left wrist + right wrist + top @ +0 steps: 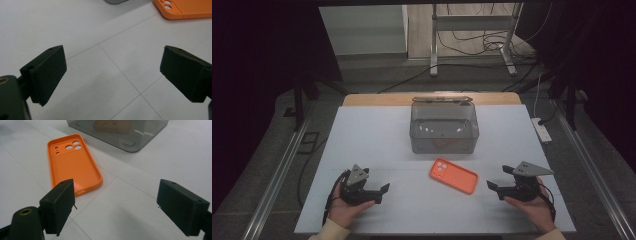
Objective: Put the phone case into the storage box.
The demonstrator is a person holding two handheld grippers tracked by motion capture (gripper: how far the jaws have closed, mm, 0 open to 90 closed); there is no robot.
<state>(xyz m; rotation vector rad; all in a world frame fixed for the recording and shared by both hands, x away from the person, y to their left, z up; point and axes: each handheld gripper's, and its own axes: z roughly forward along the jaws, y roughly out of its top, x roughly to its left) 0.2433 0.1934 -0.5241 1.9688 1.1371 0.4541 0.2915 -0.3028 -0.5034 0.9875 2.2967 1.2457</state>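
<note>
Bare white table [362, 140] left, right and near side of grey bin [444, 131], orange phone case [453, 176] lying just before bin, blocking the near approach.

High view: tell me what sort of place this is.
Probably a lab or recording workspace: a white table fenced by dark curtains, loose cables on the floor round a metal stand, and a power strip beside the table.
</note>
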